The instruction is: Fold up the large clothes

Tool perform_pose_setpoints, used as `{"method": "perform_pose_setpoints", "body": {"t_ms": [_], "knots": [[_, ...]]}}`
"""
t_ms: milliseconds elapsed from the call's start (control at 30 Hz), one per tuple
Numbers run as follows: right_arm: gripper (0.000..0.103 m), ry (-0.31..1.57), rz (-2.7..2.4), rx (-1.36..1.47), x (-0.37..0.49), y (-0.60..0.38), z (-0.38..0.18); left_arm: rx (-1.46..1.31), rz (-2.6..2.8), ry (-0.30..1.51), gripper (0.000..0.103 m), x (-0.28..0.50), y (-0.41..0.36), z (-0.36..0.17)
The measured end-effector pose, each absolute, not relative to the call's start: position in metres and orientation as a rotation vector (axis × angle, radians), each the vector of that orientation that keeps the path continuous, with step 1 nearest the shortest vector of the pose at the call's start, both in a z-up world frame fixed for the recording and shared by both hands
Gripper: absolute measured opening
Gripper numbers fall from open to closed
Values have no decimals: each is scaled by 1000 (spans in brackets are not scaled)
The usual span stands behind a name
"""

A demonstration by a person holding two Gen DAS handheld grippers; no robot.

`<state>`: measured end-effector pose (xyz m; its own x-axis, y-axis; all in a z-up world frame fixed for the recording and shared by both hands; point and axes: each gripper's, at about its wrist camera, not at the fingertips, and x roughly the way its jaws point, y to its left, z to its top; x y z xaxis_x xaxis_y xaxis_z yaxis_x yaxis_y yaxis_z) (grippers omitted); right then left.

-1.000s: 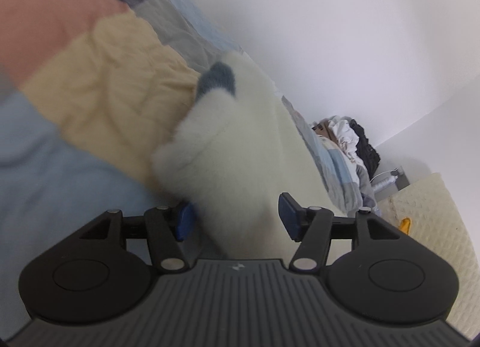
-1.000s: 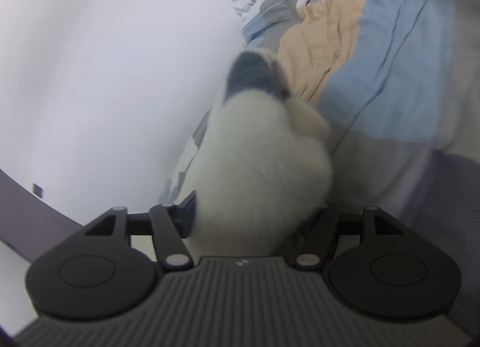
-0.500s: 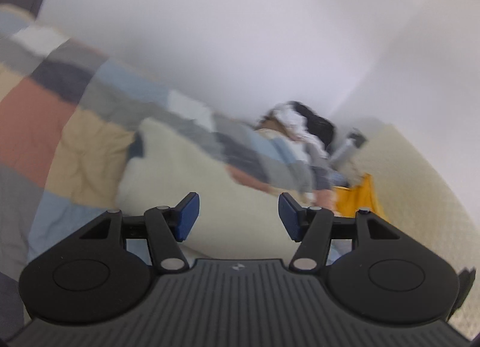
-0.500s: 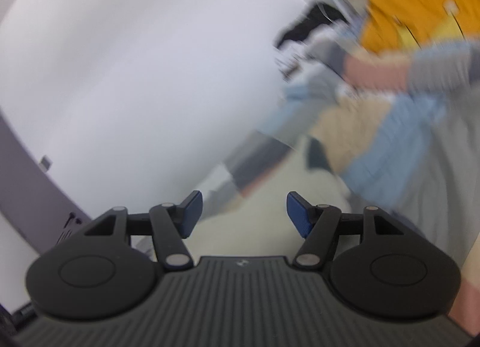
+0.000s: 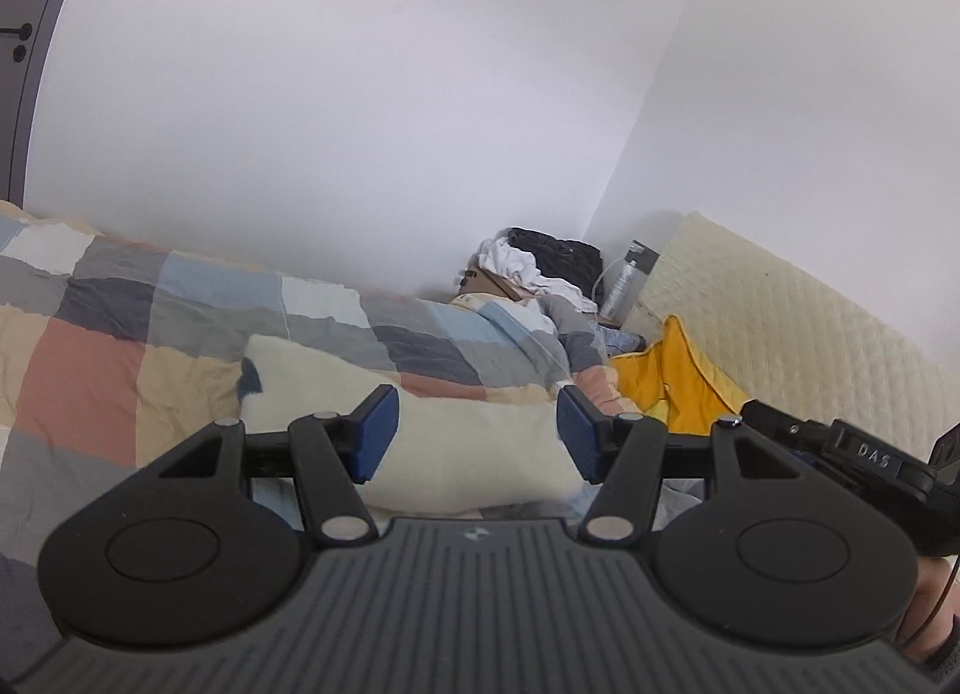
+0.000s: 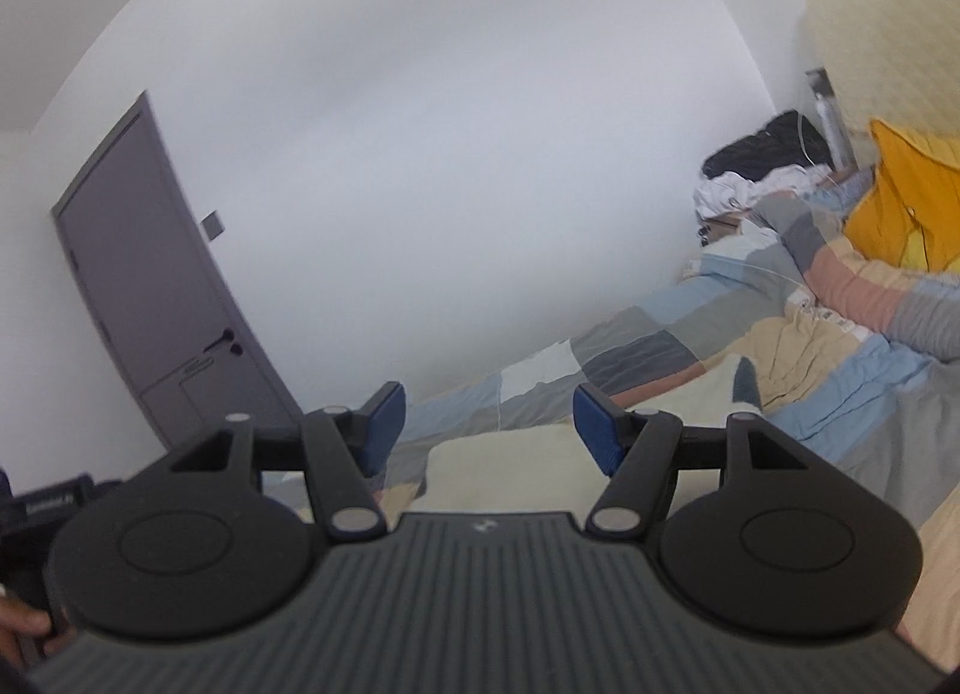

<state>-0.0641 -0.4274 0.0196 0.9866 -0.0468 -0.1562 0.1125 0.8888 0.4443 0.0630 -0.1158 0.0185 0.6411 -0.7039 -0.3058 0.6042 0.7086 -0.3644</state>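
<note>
- The cream fleece garment (image 5: 456, 442) lies on the bed (image 5: 84, 370), on the patchwork cover, as a long thick bundle that runs along the side of the bed nearer the white wall.
- A small grey-blue patch (image 5: 251, 379) shows at its far end; it may be a cuff or a pocket, the view is too small to tell.
- I judge that it is soft, bulky and light. It will sag and spring open, not keep a crease, and the fluffy pile is probably a little slippery for the pads.
- A good hold would be at a corner or along a hem, where the layers are thinner, one corner for each tool.
- The left gripper (image 5: 477, 434) has its jaws about half apart and empty; the blue pads touch nothing, and the garment is only seen beyond them.
- The right gripper (image 6: 489, 427) is the same: jaws parted, nothing between them, above the near end of the garment.
- Further out, a yellow cloth (image 5: 672, 388) lies at the head of the bed against the quilted headboard (image 5: 798, 322), with a heap of clothes (image 5: 540, 265) in the corner.
</note>
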Motion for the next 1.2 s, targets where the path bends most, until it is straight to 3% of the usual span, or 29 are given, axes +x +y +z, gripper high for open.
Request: {"method": "perform_pose_setpoints", "body": {"t_ms": [300,1200], "knots": [[66,148,-119,385,-108,-382,17,-61,-690,328,64,0,-110,22],[65,264,-237,111,-132,-318,-36,-7,-618,422,64,-14,-102,-59]]}}
